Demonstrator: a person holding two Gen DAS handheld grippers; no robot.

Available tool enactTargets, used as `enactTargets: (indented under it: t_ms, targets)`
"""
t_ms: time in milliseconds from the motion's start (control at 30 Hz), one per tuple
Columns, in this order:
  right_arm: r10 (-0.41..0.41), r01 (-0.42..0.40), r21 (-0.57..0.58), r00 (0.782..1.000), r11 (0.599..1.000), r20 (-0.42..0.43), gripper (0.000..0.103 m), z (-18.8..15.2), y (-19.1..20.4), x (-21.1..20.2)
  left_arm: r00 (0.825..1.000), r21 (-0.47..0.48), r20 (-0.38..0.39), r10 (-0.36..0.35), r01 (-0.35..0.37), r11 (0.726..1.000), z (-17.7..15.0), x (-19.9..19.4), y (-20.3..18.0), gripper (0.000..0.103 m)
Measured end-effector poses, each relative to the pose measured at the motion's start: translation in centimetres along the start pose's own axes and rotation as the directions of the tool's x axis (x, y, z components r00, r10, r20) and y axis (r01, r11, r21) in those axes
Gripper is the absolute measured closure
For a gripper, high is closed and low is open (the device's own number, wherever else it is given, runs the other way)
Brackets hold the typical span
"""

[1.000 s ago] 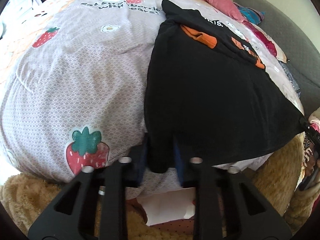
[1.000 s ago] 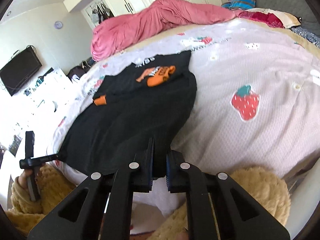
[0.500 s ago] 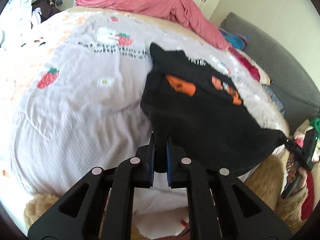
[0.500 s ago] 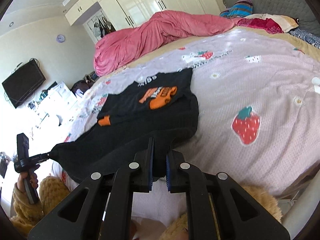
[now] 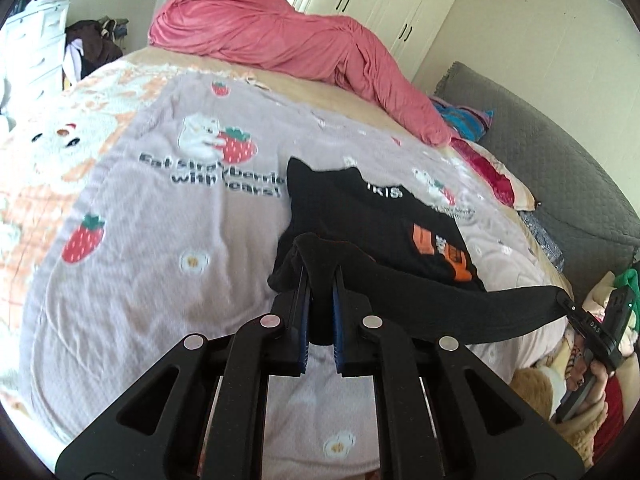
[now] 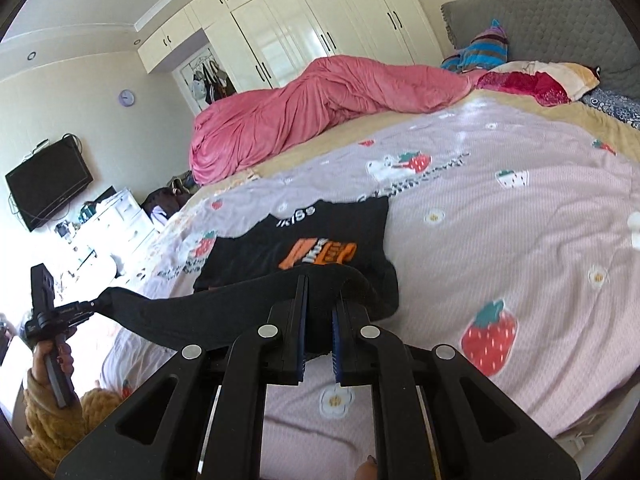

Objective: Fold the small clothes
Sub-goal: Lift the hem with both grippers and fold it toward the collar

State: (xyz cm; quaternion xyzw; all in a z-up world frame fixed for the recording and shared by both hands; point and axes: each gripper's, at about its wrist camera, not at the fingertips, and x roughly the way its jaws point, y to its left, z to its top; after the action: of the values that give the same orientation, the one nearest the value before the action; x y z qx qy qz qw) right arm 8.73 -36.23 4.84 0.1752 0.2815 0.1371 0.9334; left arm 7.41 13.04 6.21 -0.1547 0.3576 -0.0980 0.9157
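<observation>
While each clamps a bottom corner of the black shirt (image 5: 384, 216), the left gripper (image 5: 320, 276) and the right gripper (image 6: 319, 280) hold the hem lifted off the bed, the cloth pinched tight between their blue-lined fingers (image 5: 302, 304). The hem hangs as a dark band stretched between the two tools; in the left wrist view the right gripper shows at the far end of that band, near the right edge. The raised band partly hides the orange print (image 6: 318, 254) on the shirt's chest. The upper half of the shirt lies flat on the lilac strawberry blanket (image 5: 160, 248), collar end away from the cameras. Beyond it, well apart, a rumpled pink duvet (image 6: 320, 104) stretches across the bed. A grey padded headboard (image 6: 560, 12) stands to the right, with a striped cloth (image 6: 484, 46) and a red-patterned pillow (image 6: 532, 80) near it. White wardrobes (image 6: 304, 20) line the far wall, and a wall-mounted television (image 6: 48, 180) hangs at left.
</observation>
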Motion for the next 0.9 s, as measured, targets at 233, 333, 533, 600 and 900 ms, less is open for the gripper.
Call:
enactTargets:
  t_ms: [233,333,533,600,900]
  targets:
    - [-0.008,0.008,-0.010,1.000,1.000,0.023,0.094,2.1,0.1,1.2,0.999,0.002,0.027,0.026,-0.026,1.000,1.8,0.9,-0.3,0.100]
    - [-0.023,0.024,-0.021,0.999,0.999,0.028,0.094,3.1,0.3,2.2,0.999,0.015,0.034,0.043,-0.043,0.999,2.5,1.4,-0.6,0.100]
    - [-0.057,0.058,-0.030,0.998,0.998,0.039,0.094,4.9,0.5,4.3,0.996,0.042,0.047,0.074,-0.076,0.996,4.1,2.7,-1.3,0.100]
    - [-0.067,0.068,-0.027,0.997,0.997,0.039,0.094,5.5,0.4,5.1,0.996,0.041,0.047,0.078,-0.080,0.996,4.6,3.2,-1.3,0.100]
    - [-0.119,0.121,-0.060,0.992,0.991,0.046,0.094,7.3,0.6,7.9,0.993,0.038,0.052,0.109,-0.111,0.993,6.6,5.8,-1.1,0.100]
